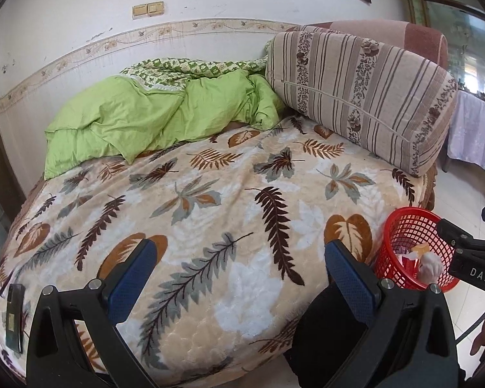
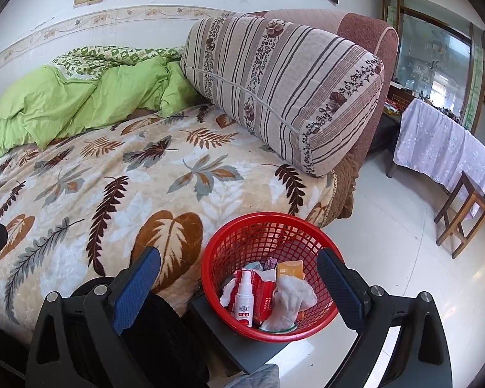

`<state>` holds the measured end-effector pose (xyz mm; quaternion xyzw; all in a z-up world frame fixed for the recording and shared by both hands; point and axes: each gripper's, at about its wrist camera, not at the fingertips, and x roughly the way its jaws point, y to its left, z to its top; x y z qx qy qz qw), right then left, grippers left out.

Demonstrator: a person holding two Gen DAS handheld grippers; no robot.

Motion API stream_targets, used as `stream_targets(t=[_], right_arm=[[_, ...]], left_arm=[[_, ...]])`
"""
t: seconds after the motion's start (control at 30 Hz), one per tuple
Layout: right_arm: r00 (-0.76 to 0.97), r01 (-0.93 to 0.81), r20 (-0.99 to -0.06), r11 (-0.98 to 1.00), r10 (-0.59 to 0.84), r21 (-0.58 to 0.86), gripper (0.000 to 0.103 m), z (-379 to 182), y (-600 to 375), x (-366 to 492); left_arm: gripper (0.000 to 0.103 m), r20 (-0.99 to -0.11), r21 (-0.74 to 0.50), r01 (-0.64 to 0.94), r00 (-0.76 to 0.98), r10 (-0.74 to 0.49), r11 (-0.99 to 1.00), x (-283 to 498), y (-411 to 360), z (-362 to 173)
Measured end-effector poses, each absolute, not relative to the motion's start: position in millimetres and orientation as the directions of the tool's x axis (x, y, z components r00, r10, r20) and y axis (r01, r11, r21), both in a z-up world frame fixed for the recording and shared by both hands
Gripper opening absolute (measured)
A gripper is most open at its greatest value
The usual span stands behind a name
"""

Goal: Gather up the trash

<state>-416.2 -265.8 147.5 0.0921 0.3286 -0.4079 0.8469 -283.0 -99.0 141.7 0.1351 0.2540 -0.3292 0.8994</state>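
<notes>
Right wrist view looks down past the right gripper [image 2: 239, 278], whose two blue-padded fingers stand wide apart with nothing between them. Directly ahead and below, framed by those fingers, sits the red basket [image 2: 323, 315] on a dark block just off the bed's front right corner. Inside it lie a white spray bottle [image 2: 244, 297], a red packet [image 2: 263, 292], an orange box [image 2: 291, 270] and a white glove [image 2: 292, 297]; the bottle's long axis runs roughly along the line of the fingers.

In the left wrist view the left gripper [image 1: 239, 278] is also spread wide and holds nothing, hovering over the front edge of the bed [image 1: 210, 194], which is covered by a leaf-patterned blanket. From here the basket [image 1: 404, 223] lies off to the right, with the right gripper's body [image 1: 468, 258] beside it. A dark phone-like object [image 1: 15, 317] rests at the bed's front left corner.

No loose trash shows on the blanket, so the collecting looks largely done. If anything is left, the phone-like object lies nearer the left gripper, while the basket is plainly the right gripper's to reach.
</notes>
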Motion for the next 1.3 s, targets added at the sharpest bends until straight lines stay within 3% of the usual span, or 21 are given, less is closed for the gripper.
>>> stream_targets(t=[1.3], right_arm=[[0.447, 0.746, -0.643, 0.656, -0.622, -0.115, 0.098, 143.9, -263.2, -414.8]], left_arm=[[0.103, -0.557, 0.077, 0.672, 0.642, -0.527, 0.737, -287.2, -101.4, 136.8]])
